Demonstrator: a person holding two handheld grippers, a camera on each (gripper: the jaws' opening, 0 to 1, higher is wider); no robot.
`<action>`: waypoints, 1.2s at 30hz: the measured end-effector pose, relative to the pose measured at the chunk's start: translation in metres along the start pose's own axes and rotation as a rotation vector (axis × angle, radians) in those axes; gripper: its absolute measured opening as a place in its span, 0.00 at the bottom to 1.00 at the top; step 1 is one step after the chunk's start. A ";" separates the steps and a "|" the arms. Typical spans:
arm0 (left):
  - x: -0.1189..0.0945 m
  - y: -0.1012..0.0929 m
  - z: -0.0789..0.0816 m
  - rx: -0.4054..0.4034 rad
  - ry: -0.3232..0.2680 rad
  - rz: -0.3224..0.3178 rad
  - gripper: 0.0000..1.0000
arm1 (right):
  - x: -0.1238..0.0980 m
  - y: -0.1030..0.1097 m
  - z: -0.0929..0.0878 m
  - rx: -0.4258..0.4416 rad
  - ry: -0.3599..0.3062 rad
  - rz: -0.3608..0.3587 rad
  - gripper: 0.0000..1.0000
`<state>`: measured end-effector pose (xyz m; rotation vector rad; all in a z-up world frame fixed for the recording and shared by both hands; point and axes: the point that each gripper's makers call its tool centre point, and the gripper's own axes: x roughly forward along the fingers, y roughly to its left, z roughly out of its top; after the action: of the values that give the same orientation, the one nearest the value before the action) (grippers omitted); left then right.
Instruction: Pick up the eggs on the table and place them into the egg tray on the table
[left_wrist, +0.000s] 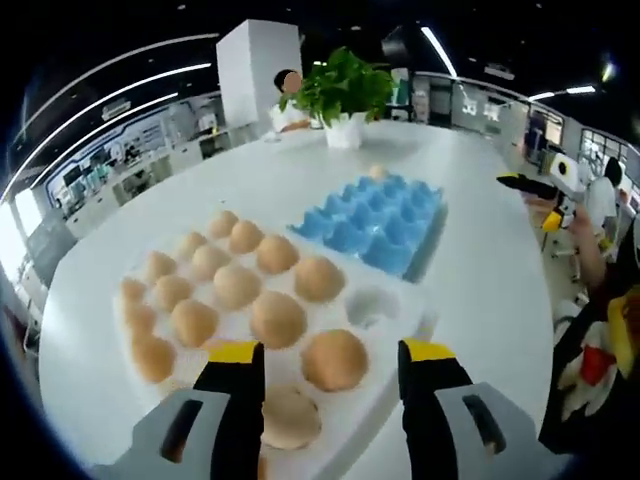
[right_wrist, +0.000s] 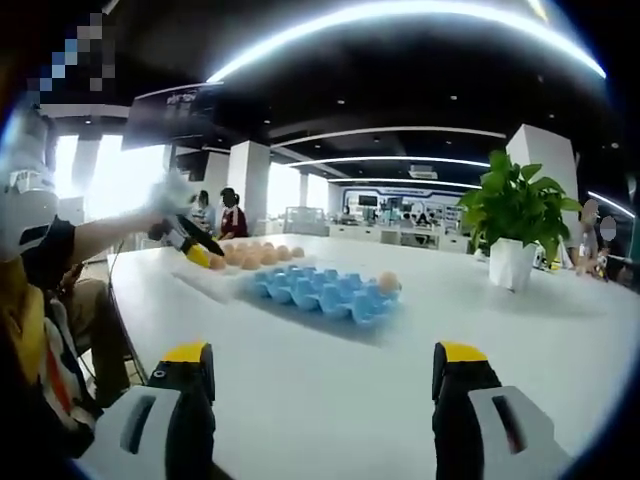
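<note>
Between the left gripper's (left_wrist: 330, 375) yellow-tipped jaws, spread wide and holding nothing: a brown egg (left_wrist: 334, 359), seated in a cup of the white egg tray (left_wrist: 398, 352), dead centre in the gap. Just nearer, at about 7 o'clock from it and against the left jaw: another egg (left_wrist: 289, 415), partly hidden. No long axis worth reading on the centred egg; looks nearly round from here. Outward toward 11 o'clock: the remaining brown eggs in rows across the white tray, with one empty cup (left_wrist: 372, 307) at 1 o'clock from the jaws. Beyond, toward 12 to 1 o'clock: a blue egg tray (left_wrist: 372, 227), cups bare, and a single egg (left_wrist: 377, 172) at its far edge. Farther still at 12 o'clock: a potted plant (left_wrist: 343, 96) on the white tabletop (left_wrist: 480, 270).

Ahead of the right gripper (right_wrist: 325, 385): jaws likewise wide apart and empty, bare tabletop between them. Blue tray well apart at 12 o'clock, lone egg at its right end, white tray behind at 11 o'clock.

Nearer hand, plainly: the left. Coming move judged to turn on closing squarely about the centred egg without nudging its neighbour.
</note>
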<state>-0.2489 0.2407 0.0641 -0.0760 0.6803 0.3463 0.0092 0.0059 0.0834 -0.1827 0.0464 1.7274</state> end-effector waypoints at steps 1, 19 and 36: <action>0.000 0.000 -0.001 -0.001 0.004 0.000 0.52 | 0.000 -0.001 0.000 -0.001 0.000 -0.002 0.94; 0.005 -0.004 -0.005 -0.016 0.058 -0.019 0.38 | -0.005 -0.011 0.002 -0.014 -0.005 -0.032 0.94; 0.008 -0.004 -0.005 -0.042 0.066 -0.028 0.31 | -0.007 -0.016 0.001 -0.017 -0.002 -0.046 0.94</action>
<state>-0.2449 0.2378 0.0555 -0.1373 0.7370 0.3325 0.0260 0.0019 0.0869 -0.1935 0.0254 1.6826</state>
